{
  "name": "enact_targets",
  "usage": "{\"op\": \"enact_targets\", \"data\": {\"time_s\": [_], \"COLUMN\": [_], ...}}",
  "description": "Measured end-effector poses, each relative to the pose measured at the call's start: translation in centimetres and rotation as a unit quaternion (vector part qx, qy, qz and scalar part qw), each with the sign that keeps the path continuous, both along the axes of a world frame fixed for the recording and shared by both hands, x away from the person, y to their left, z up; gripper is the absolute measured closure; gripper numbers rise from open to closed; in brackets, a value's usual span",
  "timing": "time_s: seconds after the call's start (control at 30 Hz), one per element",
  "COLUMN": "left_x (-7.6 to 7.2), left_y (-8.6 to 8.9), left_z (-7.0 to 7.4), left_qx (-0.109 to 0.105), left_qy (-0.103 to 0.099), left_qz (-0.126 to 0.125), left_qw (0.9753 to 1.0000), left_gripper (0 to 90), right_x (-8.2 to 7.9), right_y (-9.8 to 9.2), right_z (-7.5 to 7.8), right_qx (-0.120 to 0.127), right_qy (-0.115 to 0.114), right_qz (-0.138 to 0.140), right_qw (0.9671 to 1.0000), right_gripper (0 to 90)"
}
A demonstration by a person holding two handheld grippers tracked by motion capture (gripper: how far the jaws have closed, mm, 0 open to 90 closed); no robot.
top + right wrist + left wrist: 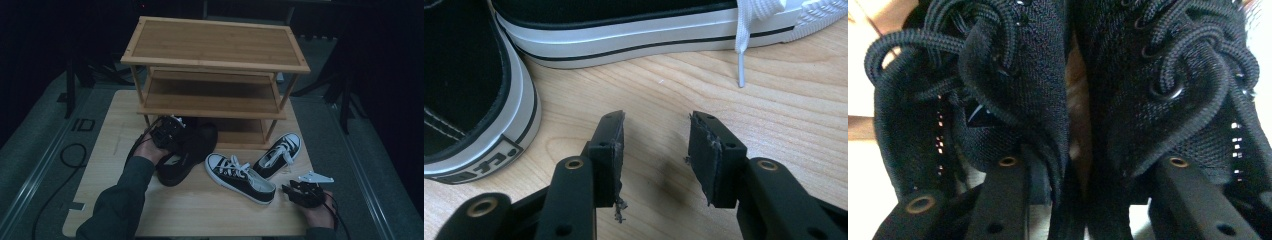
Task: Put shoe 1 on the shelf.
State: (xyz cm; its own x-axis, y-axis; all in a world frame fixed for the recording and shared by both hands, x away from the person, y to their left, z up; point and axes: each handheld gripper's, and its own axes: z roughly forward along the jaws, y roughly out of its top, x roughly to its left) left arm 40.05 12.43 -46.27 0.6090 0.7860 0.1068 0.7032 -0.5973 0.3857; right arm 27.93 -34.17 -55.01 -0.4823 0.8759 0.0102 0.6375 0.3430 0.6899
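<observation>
Wooden table carries a rack, and before it the left gripper pinches two soft black shoes by their inner collars, light but floppy, while the right gripper rests open.

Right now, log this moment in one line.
left gripper: shut on black shoes | right gripper: open, over table | black-and-white sneakers: untouched

A wooden shoe rack with three shelves stands at the far side of the light wooden counter. In front of the rack, two black sneakers with white soles and white laces lie on the counter: one sneaker in the middle, the other sneaker just beside it, toward the rack. A black cable lies on the grey floor.
</observation>
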Motion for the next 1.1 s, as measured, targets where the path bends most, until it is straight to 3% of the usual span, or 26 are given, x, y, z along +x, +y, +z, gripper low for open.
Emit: {"op": "enact_targets", "data": {"time_s": [0.27, 0.47, 0.67, 0.87, 0.97, 1.1], "left_x": [-0.4, -1.3, -3.1, -4.5, -5.9, -7.3], "left_y": [0.2, 0.9, 1.9, 2.3, 2.5, 2.9], "left_z": [0.4, 1.6, 3.2, 3.8, 4.1, 4.4], "left_qx": [-0.012, -0.020, -0.043, -0.043, -0.044, -0.056], "left_qy": [-0.001, -0.017, -0.036, -0.045, -0.050, -0.056], "left_qz": [0.006, 0.001, -0.006, -0.015, -0.027, -0.036], "left_qw": [0.9999, 0.9997, 0.9984, 0.9979, 0.9974, 0.9962], "left_gripper": [54.2, 49.8, 53.1, 53.5, 53.9, 61.0], "right_x": [0.0, 0.0, -0.1, -0.1, -0.1, -0.1], "right_y": [-0.1, -0.1, -0.1, -0.1, -0.1, -0.1], "right_z": [0.0, -0.1, -0.1, -0.1, -0.1, -0.1], "right_qx": [0.003, 0.004, 0.004, 0.004, 0.004, 0.005], "right_qy": [-0.001, -0.002, -0.002, -0.002, -0.002, -0.002], "right_qz": [0.001, 0.003, 0.003, 0.003, 0.003, 0.002], "right_qw": [1.0000, 1.0000, 1.0000, 1.0000, 1.0000, 1.0000], "right_gripper": [57.2, 56.8, 56.7, 56.6, 56.6, 56.6]}}
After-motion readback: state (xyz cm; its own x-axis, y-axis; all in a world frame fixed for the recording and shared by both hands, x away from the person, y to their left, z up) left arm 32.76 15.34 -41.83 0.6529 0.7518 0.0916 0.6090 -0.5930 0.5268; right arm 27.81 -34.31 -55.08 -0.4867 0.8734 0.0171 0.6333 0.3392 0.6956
